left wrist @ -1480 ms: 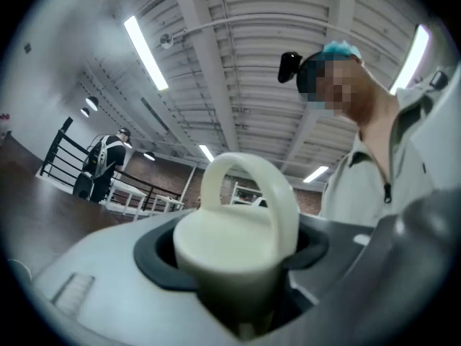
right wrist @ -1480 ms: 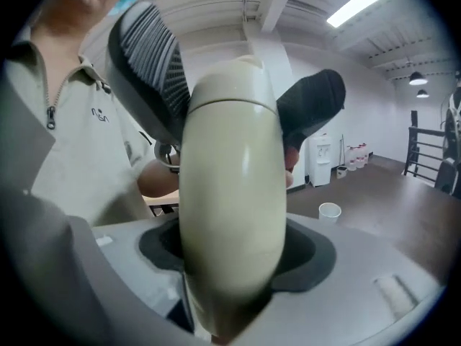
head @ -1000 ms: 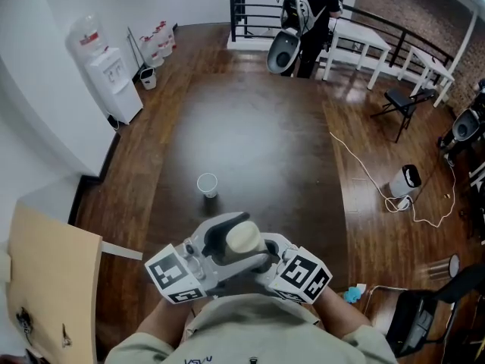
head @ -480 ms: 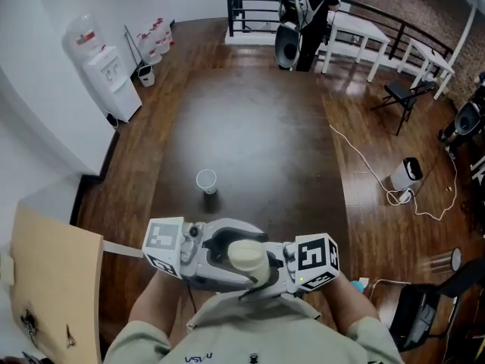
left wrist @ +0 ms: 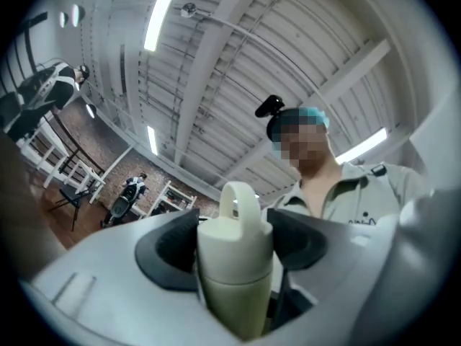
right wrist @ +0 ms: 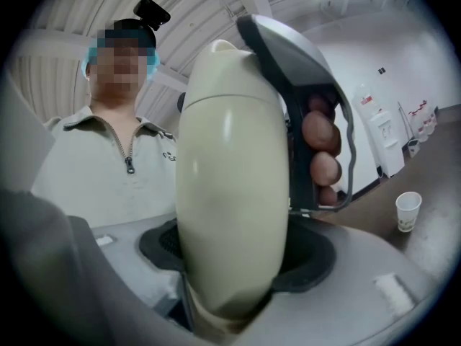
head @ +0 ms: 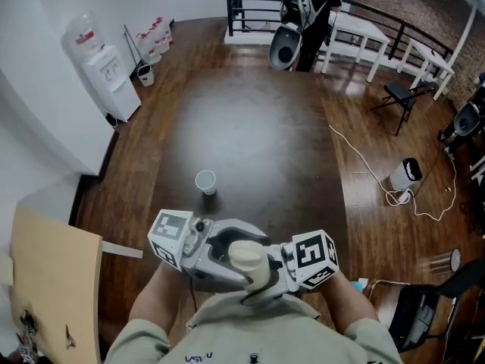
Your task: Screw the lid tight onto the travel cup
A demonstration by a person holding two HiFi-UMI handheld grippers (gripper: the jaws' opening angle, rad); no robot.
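Observation:
A cream travel cup [head: 246,255] with its cream loop-handled lid [left wrist: 237,225] on is held up close to my chest, above the near edge of the dark table [head: 250,142]. My left gripper [head: 226,250] is shut with its dark pads [left wrist: 167,254] on either side of the lid end. In the left gripper view the cup body [left wrist: 235,303] runs down between the jaws. My right gripper [head: 267,270] is shut on the cup's body [right wrist: 230,164], which fills the right gripper view. A hand's fingers [right wrist: 321,150] on the left gripper's handle show just behind it.
A white paper cup [head: 205,182] stands on the table ahead of the grippers. A cardboard sheet [head: 53,279] lies at lower left, a water dispenser [head: 110,82] at the far left wall. A person [head: 307,10] stands by the far railing. A white cable [head: 379,180] trails on the floor at right.
Both grippers and the cup have come slightly nearer to my body. The left gripper's marker cube has swung up and over, turning about the cup's lid end.

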